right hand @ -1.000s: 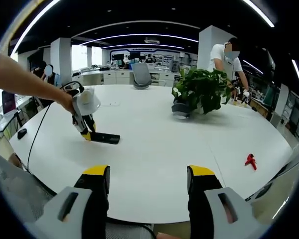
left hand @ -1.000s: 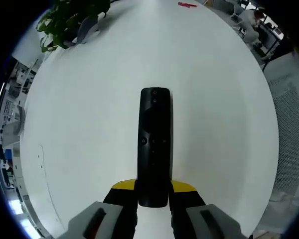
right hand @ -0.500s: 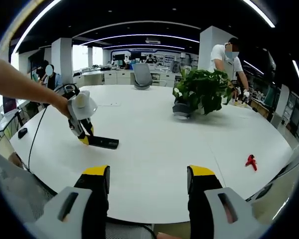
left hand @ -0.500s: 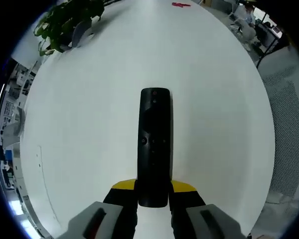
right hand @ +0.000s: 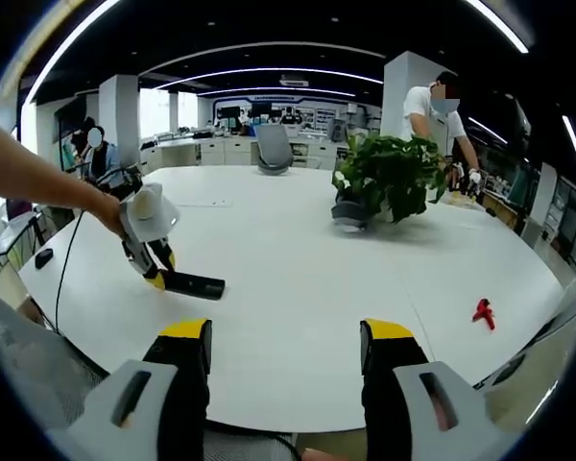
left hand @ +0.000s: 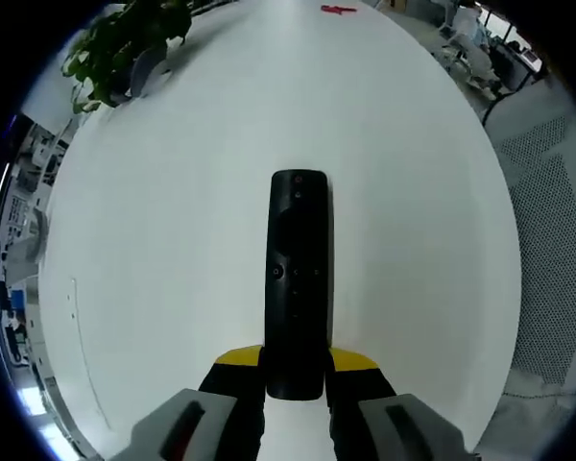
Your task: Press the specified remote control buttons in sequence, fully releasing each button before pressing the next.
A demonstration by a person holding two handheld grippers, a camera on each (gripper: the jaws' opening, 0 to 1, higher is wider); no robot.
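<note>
A long black remote control (left hand: 299,279) with small buttons points away from me in the left gripper view. My left gripper (left hand: 296,370) is shut on its near end, yellow-tipped jaws on either side. In the right gripper view the same remote (right hand: 189,284) juts out level just above the white table (right hand: 298,288), held by the left gripper (right hand: 155,276) in a person's hand at the left. My right gripper (right hand: 286,351) stands open low in that view, nothing between its yellow-tipped fingers, well short of the remote.
A potted green plant (right hand: 389,178) stands on the table's far right part. A small red object (right hand: 482,310) lies near the right edge. A person stands behind the plant. Office desks and a chair (right hand: 274,146) lie beyond the table.
The left gripper with the remote has drifted left and slightly lower in the right gripper view. The left gripper view's background has shifted with it. The right gripper stays put.
</note>
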